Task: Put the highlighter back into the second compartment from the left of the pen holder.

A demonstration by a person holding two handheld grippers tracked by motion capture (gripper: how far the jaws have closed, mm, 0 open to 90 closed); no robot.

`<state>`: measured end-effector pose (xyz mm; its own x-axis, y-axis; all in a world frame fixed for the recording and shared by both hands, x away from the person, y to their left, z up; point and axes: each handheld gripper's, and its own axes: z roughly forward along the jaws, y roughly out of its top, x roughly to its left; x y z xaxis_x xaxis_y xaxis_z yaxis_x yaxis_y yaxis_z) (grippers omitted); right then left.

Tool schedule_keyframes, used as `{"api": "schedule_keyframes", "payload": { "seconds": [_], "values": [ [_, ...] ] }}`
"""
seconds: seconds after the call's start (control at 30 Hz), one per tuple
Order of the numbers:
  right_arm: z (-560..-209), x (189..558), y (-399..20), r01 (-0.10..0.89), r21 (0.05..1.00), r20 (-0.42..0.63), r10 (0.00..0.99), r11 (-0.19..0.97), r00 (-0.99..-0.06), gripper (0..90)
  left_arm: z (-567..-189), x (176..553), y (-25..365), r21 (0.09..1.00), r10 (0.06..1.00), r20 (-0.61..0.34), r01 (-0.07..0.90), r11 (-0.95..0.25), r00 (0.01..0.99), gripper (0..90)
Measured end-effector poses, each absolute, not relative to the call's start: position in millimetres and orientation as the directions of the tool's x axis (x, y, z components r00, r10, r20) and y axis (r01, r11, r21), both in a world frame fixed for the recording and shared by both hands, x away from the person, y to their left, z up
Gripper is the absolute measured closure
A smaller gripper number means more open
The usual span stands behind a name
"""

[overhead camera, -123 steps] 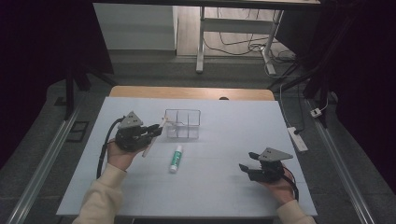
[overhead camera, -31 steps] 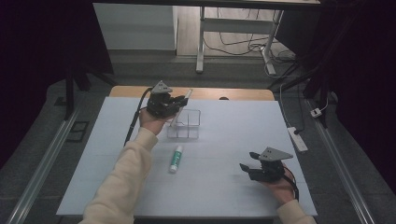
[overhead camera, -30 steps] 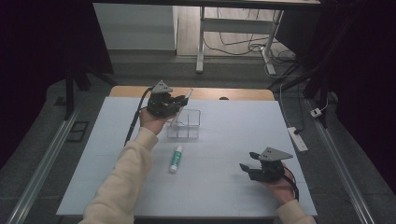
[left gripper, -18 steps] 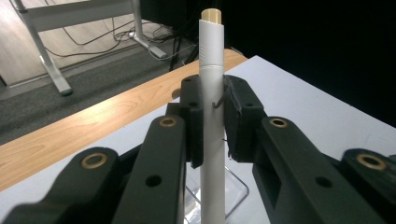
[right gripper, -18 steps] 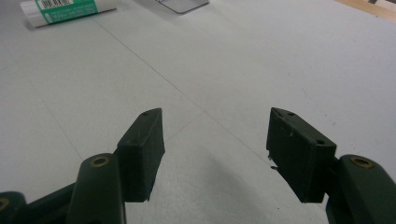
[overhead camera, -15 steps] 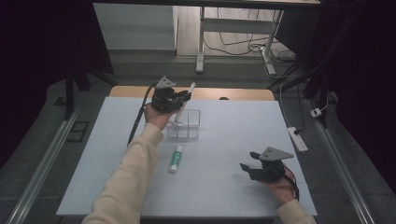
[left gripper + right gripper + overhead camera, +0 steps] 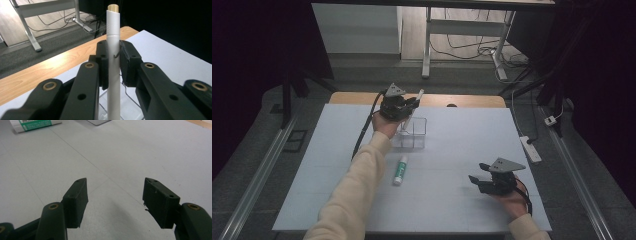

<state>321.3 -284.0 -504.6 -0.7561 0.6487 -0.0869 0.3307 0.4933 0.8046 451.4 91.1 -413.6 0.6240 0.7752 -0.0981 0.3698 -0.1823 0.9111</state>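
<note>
- While the left gripper (image 7: 404,106) hangs over the clear box (image 7: 418,134) at the far middle of the table (image 7: 462,125), the high view leaves the white pen (image 7: 411,111) hard to read: its tip sticks up past the gripper towards the far side, and its lower end blurs into the box's see-through walls, so I cannot tell whether it touches the bottom.
- From the left gripper view the pen (image 7: 113,62) is plain: a white barrel with a tan cap end, standing between the two black pads (image 7: 103,65), which are clamped against it on both sides about midway along what I can see of its length.
- That same view cuts the pen off at the bottom edge, with a bit of the clear box (image 7: 130,105) showing beneath the jaws.
- Near the middle of the table, just on the near side of the box, a glue stick (image 7: 400,169) with a green label lies flat, apart from both grippers.
- Over at the near right, the right gripper (image 7: 475,181) rests low by the table in the person's hand, its jaws spread apart with nothing between them.
- Its own view shows the gap (image 7: 115,195) over bare white tabletop, with the glue stick (image 7: 35,125) cut off at the far left corner.
</note>
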Motion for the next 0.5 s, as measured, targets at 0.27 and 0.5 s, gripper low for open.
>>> {"api": "schedule_keyframes", "payload": {
  "seconds": [0.27, 0.5],
  "values": [
    [-505.4, 322.1, -285.0, 0.335, 0.804, -0.084, 0.651, 0.492, -0.755, 36.6, -421.0, 459.4, 90.7, 0.909, 0.783, -0.099, 0.376, -0.18, 0.614, 77.4],
    [-505.4, 321.8, -285.4, 0.336, 0.803, -0.085, 0.652, 0.493, -0.753, 36.6, -422.2, 460.4, 91.7, 0.904, 0.787, -0.104, 0.388, -0.181, 0.608, 74.6]
  ]
}}
